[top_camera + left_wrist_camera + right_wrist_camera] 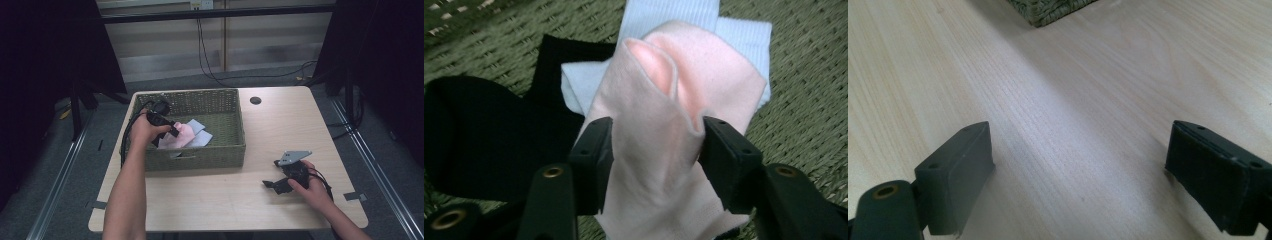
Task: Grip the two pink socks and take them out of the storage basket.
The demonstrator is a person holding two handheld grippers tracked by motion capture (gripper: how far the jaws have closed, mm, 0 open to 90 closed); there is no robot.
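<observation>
- Standing on a light wooden table point(300, 125), toward its far left part, a green woven basket point(220, 150) is observed from the high view.
- Inside the basket, a pink sock point(659, 150), a pale blue sock point(739, 35) and a black sock point(479, 135) are recorded lying on the woven floor.
- The pink sock is found on top of the pale blue one, which it partly covers; the black sock is seen beside them, touching the pale blue sock's edge in the left gripper view.
- The left gripper point(654, 150) is held over the left part of the basket by the left hand point(142, 131), with its cable trailing over the basket's near left rim.
- Its two jaws are seen set against either side of the pink sock, whose fabric is bunched up between them; the sock is judged to be grasped.
- The cuff opening of the pink sock is noted just beyond the jaws, standing open.
- The right gripper point(270, 184) is held by the right hand point(312, 189) low over the near right part of the table, well apart from the basket.
- Its jaws are observed spread wide with bare wood between them; nothing is gripped.
- A grey three-cornered plate point(295, 157) is noted on top of the right gripper.
- A corner of the basket is visible at the top of the right gripper view.
- A dark round hole point(255, 100) is recorded in the tabletop beyond the basket's far right corner.
</observation>
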